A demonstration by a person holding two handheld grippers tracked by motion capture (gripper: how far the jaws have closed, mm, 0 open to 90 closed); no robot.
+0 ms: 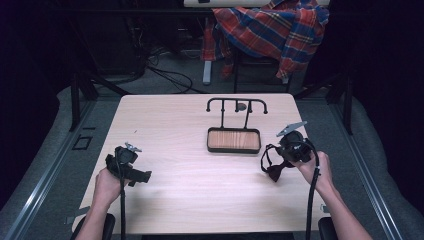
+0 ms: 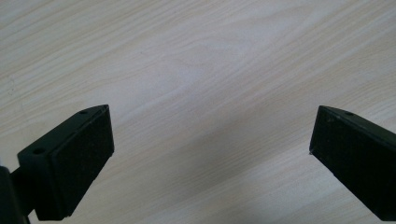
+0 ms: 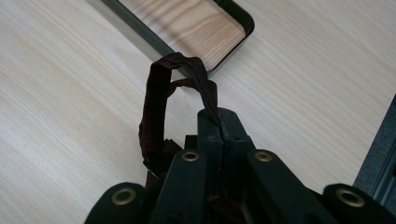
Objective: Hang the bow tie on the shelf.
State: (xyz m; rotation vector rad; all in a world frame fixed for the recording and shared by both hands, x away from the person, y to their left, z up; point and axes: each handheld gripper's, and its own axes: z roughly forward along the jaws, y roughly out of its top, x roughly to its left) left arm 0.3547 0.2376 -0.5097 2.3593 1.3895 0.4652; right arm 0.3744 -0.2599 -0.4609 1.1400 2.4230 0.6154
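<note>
On the table (image 1: pixel 200 195), we see the stand (image 1: pixel 235 134) toward 12 o'clock, its tray (image 1: pixel 234 141) before its hooked rail (image 1: pixel 236 102). The left gripper (image 1: pixel 142 176) sits at 9 o'clock. The right gripper (image 1: pixel 274 172), at 3 o'clock, has a strap (image 3: pixel 156 105) in its jaws, just beside the tray.

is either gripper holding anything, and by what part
The right gripper is shut on a dark strap, pinching one side of its loop. The left gripper is open and empty.

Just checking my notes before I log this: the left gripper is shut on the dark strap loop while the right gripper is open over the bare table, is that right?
The sides are swapped. The right gripper is shut on the dark strap loop, as the right gripper view shows. The left gripper is open over the bare table.
</note>
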